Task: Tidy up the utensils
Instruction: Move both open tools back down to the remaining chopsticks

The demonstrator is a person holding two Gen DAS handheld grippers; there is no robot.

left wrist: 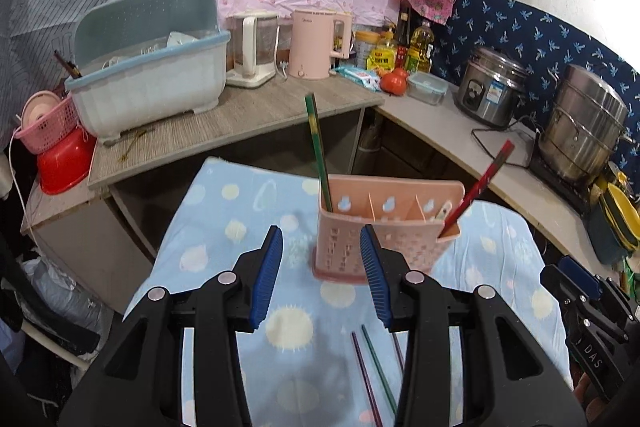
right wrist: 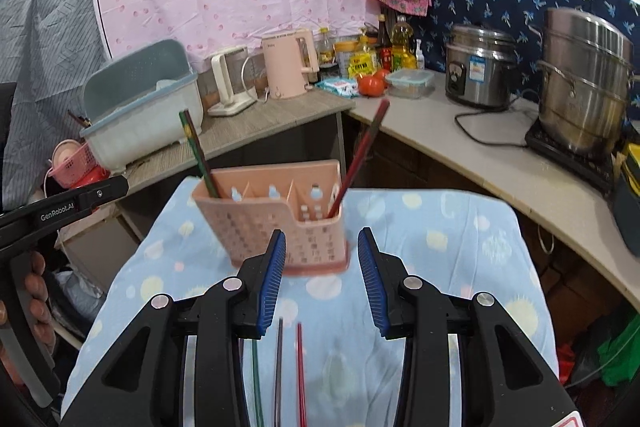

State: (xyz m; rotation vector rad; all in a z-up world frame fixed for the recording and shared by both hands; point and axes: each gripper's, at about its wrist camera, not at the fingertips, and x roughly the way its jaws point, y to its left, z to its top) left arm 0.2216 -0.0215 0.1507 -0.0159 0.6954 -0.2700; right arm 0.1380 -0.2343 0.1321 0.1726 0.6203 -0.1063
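Both grippers, left [left wrist: 322, 275] and right [right wrist: 322, 277], hover wide open and empty above loose chopsticks [right wrist: 299, 367] on the blue cloth [right wrist: 460, 267], with the pink holder [left wrist: 384, 227] just beyond, one green chopstick [left wrist: 318, 147] leaning at its left end, one red chopstick [left wrist: 476, 187] at its right.

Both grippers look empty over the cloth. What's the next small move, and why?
Probably lower the open right gripper onto the red chopstick lying on the blue cloth just below it. The pink holder already has a red chopstick in its right compartment and a green one at the left, so its mate belongs there.
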